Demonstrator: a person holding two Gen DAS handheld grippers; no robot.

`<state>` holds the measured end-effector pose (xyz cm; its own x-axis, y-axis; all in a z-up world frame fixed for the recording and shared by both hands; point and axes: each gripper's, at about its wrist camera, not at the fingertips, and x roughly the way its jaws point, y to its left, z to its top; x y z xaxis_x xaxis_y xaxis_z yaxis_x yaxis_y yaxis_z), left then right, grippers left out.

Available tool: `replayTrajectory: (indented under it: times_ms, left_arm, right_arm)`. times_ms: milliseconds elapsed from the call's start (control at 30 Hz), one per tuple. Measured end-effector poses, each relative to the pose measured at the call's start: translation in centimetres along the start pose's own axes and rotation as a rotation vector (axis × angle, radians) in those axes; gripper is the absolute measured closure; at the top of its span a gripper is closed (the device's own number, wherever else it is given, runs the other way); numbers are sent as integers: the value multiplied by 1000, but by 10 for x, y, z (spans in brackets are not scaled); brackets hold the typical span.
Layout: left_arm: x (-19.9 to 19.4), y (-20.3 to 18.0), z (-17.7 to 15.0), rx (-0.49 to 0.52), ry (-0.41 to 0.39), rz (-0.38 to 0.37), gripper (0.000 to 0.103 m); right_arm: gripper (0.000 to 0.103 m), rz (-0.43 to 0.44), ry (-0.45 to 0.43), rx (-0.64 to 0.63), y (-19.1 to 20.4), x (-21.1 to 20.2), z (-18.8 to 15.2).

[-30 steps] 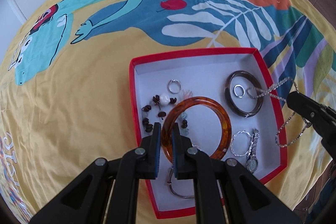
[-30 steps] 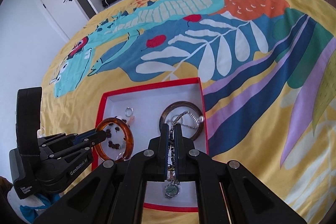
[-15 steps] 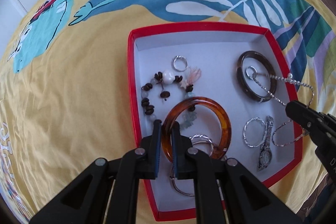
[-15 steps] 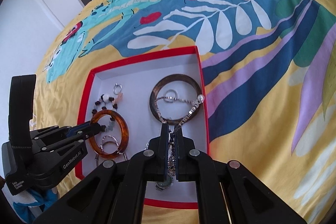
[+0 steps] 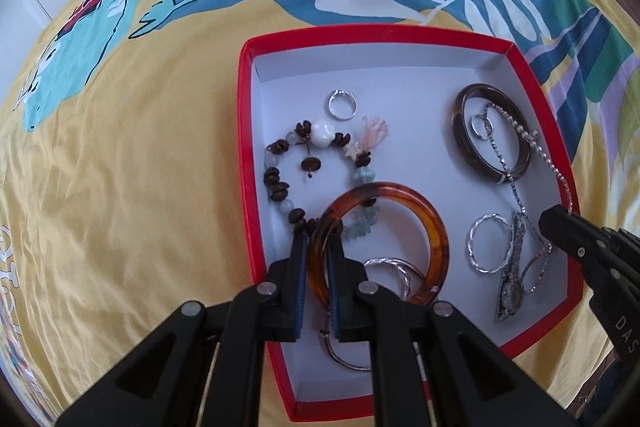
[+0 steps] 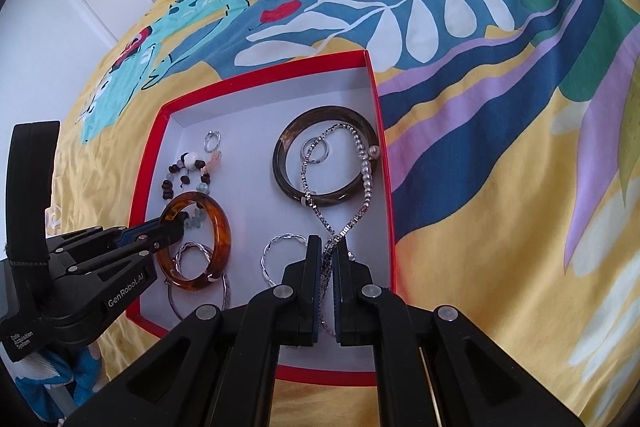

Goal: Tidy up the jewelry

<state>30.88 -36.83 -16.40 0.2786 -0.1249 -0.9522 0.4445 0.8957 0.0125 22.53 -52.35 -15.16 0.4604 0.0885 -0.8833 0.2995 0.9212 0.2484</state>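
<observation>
The left gripper (image 5: 318, 259) has its jaws pinching the amber bangle (image 5: 400, 223) low over the red box (image 5: 376, 35), and the right gripper (image 6: 328, 259) has its jaws pressed on the silver chain (image 6: 316, 195), which trails across the dark bangle (image 6: 288, 171) inside. Rings, a beaded bracelet (image 5: 288, 163) and a watch (image 5: 512, 287) already lie in the box on the bed (image 5: 140, 187), so I judge the job nearly done: only these two pieces remain to set down.
</observation>
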Motion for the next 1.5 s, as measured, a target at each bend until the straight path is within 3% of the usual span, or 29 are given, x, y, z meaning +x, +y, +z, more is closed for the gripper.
replayTrajectory:
  times_ms: [267, 433, 900, 1500]
  left_arm:
    - [-4, 2, -3, -1, -8, -12, 93]
    - [-10, 4, -6, -10, -23, -40, 89]
    - [-34, 7, -17, -28, -73, -74, 78]
    - [-63, 40, -37, -85, -128, -37, 71]
  right_arm:
    - [91, -3, -11, -7, 4, -2, -2]
    - [80, -2, -25, -2, 5, -7, -4]
    - [71, -1, -61, -7, 12, -21, -15]
    - [59, 9, -131, -38, 45, -39, -25]
